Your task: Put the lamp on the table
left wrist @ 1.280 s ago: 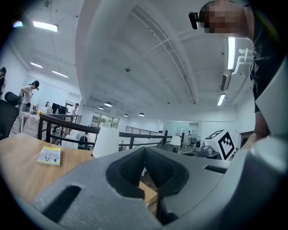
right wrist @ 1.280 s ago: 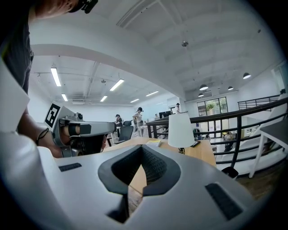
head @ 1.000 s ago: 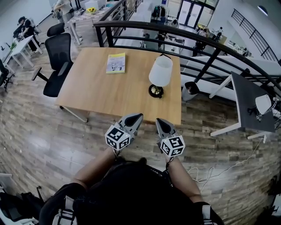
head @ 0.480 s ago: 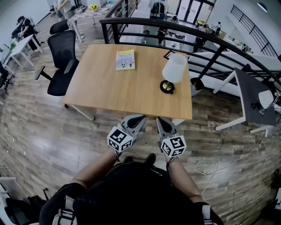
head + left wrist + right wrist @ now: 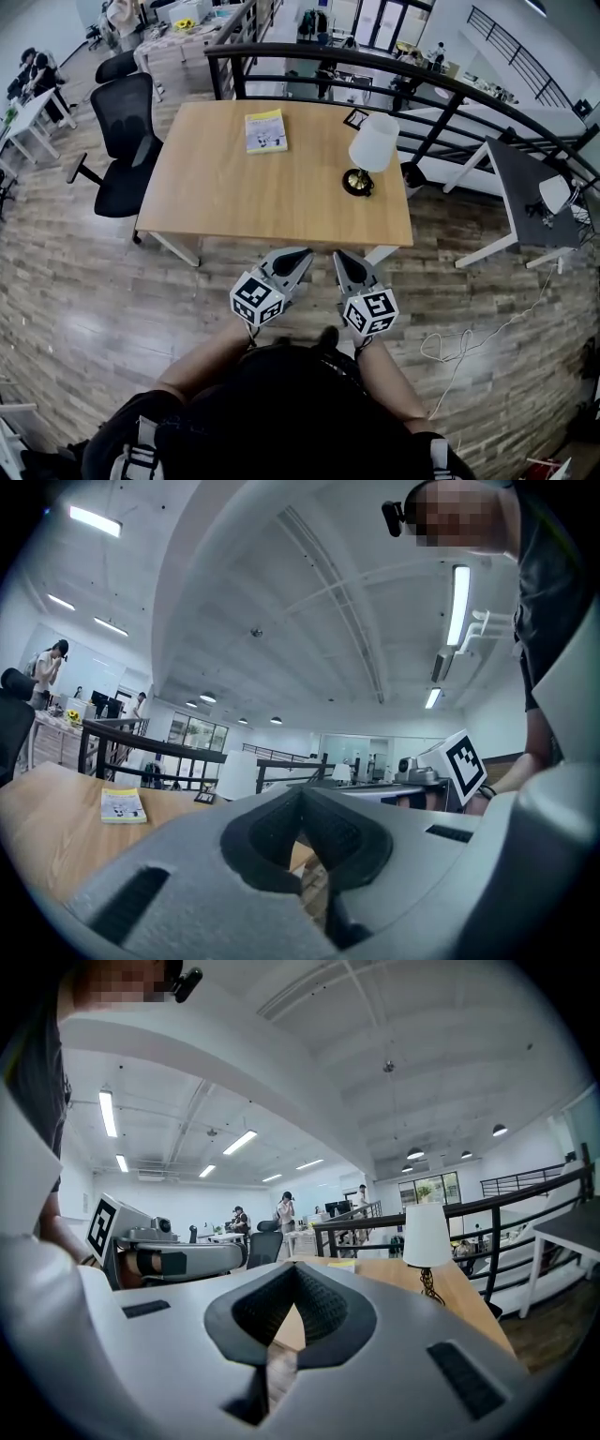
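Observation:
A lamp [image 5: 370,155] with a white shade and a dark round base stands upright on the wooden table [image 5: 234,197], near its right edge. Both grippers hang side by side over the wood floor, short of the table's near edge and well apart from the lamp. My left gripper [image 5: 302,253] is shut with nothing in it, and so is my right gripper [image 5: 337,256]. In the right gripper view the lamp [image 5: 427,1241] shows beyond the closed jaws. In the left gripper view its shade [image 5: 236,774] peeks over the closed jaws.
A yellow book [image 5: 266,130] and a small dark frame [image 5: 355,118] lie on the table's far side. A black office chair [image 5: 131,122] stands at its left. A black railing [image 5: 450,98] runs behind, a grey desk [image 5: 525,187] stands right, and a white cable [image 5: 469,337] lies on the floor.
The view has shifted, so the table and lamp sit a little farther from the grippers and more to the right. Both grippers keep their pose and stay shut.

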The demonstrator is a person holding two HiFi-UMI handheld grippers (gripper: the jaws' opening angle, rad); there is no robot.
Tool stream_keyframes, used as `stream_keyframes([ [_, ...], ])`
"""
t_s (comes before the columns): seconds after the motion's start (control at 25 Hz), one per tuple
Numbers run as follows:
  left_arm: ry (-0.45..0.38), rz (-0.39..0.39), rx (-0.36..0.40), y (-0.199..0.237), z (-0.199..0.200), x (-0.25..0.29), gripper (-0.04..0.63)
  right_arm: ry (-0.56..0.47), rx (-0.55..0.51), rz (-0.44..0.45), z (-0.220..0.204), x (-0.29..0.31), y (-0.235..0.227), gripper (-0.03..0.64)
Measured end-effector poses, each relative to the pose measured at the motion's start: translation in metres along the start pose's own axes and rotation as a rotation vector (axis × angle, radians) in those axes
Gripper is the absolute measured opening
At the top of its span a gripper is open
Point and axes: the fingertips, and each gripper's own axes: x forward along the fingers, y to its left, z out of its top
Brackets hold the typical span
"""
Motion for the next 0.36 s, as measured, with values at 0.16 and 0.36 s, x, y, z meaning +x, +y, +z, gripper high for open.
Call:
stream_keyframes([
  [0.16,-0.013,-0.028,0.007,-0.004,0.003,-0.012,0.008,0.001,-0.011,-0.018,-0.001,-0.002,0.014,0.014],
  [0.36,-0.027,-0.039,0.006,0.001,0.008,-0.027,0.009,-0.005,-0.023,-0.037,0.001,0.001,0.028,0.015],
])
